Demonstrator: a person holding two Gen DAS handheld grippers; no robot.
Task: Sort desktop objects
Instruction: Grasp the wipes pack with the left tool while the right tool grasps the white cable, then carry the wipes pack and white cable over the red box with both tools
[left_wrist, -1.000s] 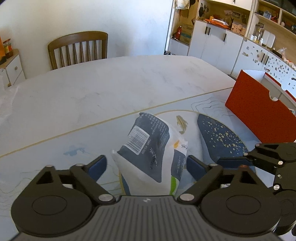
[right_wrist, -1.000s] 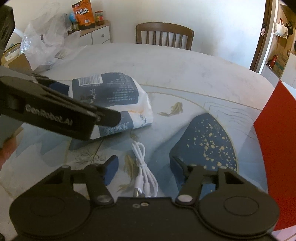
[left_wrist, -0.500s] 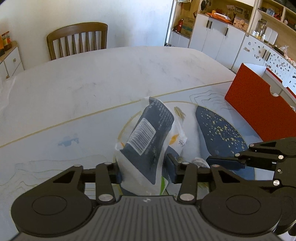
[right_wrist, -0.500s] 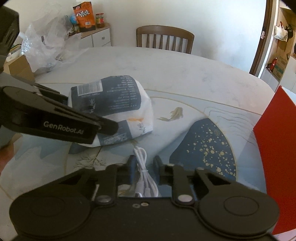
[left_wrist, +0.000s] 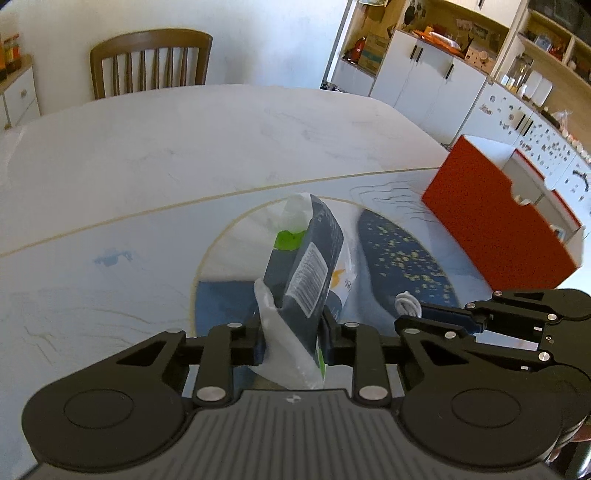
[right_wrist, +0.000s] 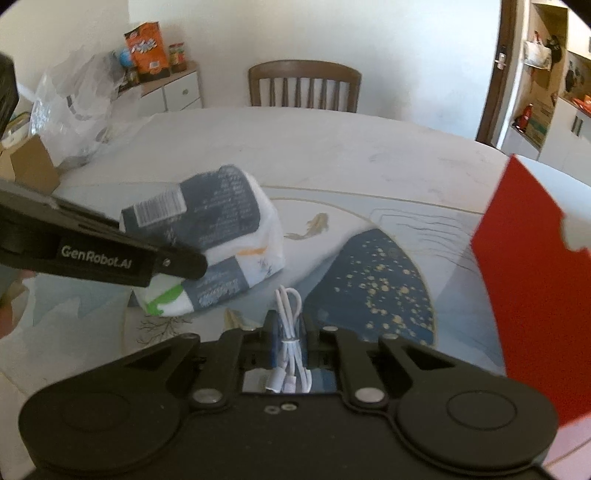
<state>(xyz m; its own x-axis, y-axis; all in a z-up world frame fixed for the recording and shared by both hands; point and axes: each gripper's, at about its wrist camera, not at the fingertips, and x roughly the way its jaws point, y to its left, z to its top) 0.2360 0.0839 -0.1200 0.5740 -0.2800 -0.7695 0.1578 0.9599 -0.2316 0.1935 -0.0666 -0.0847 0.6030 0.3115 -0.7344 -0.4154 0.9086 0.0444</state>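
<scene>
My left gripper (left_wrist: 291, 332) is shut on a white and dark-blue tissue pack (left_wrist: 306, 273) with a barcode, lifted and tilted above the table. The pack also shows in the right wrist view (right_wrist: 207, 236), with the left gripper's finger (right_wrist: 110, 251) across it. My right gripper (right_wrist: 290, 332) is shut on a coiled white cable (right_wrist: 290, 325), held just above the table mat. The cable's loop (left_wrist: 406, 304) and the right gripper (left_wrist: 436, 317) show in the left wrist view at lower right.
An open red box (left_wrist: 495, 221) stands at the right, also in the right wrist view (right_wrist: 532, 258). A patterned mat (left_wrist: 402, 258) covers the white table (left_wrist: 184, 140). A wooden chair (right_wrist: 303, 88) stands behind. Plastic bags and a cardboard box (right_wrist: 33, 166) sit at far left.
Both grippers closed: the left on the tissue pack, the right on the cable. The pack has since been lifted and tipped on edge; the cable is raised off the mat.
</scene>
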